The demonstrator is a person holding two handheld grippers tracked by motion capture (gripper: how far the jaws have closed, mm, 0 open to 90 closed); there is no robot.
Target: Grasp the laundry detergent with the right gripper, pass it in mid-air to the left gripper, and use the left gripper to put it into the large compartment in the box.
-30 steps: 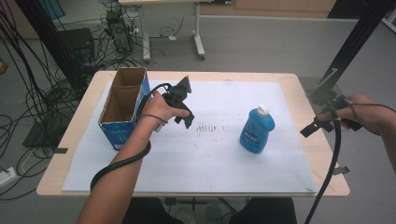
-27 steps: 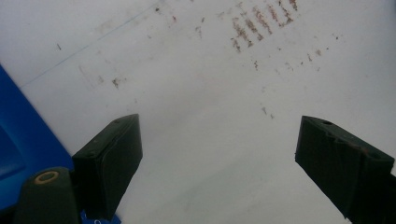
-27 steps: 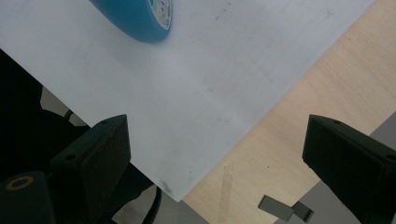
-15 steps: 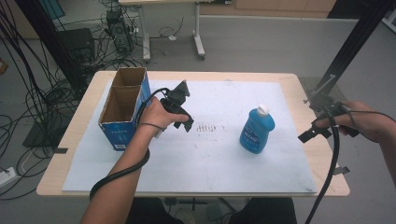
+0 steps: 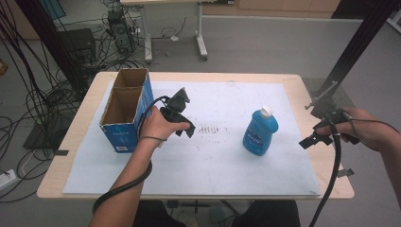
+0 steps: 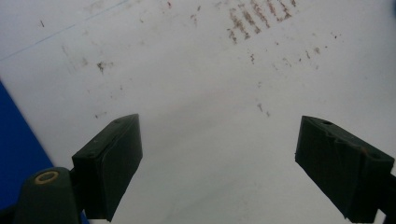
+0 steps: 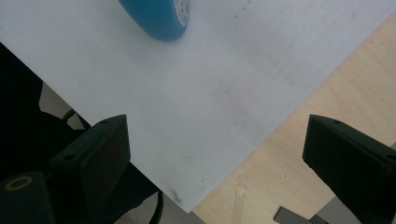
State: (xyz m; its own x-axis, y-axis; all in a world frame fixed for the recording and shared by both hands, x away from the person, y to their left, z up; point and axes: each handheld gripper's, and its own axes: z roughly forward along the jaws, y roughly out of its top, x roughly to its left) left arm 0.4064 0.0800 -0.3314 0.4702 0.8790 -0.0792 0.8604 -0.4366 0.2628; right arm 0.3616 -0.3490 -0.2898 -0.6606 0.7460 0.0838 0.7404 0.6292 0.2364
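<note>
High view: wood table (image 5: 302,82) w/ white sheet (image 5: 227,156), grey floor (image 5: 265,42); both jaws apart, empty.

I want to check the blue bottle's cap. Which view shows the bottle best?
The high view: the blue bottle stands whole, white cap on. The right gripper view catches just its bottom edge.

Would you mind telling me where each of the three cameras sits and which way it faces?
High view: above the person's side, looking forward and down on the table; both forearms, left gripper and right gripper show.
Left gripper view: rides the left gripper, looking down at the white sheet between open jaws.
Right gripper view: rides the right gripper, facing the sheet's corner and table edge; open jaws.
Shared: the blue bottle appears in the high and right gripper views.
</note>
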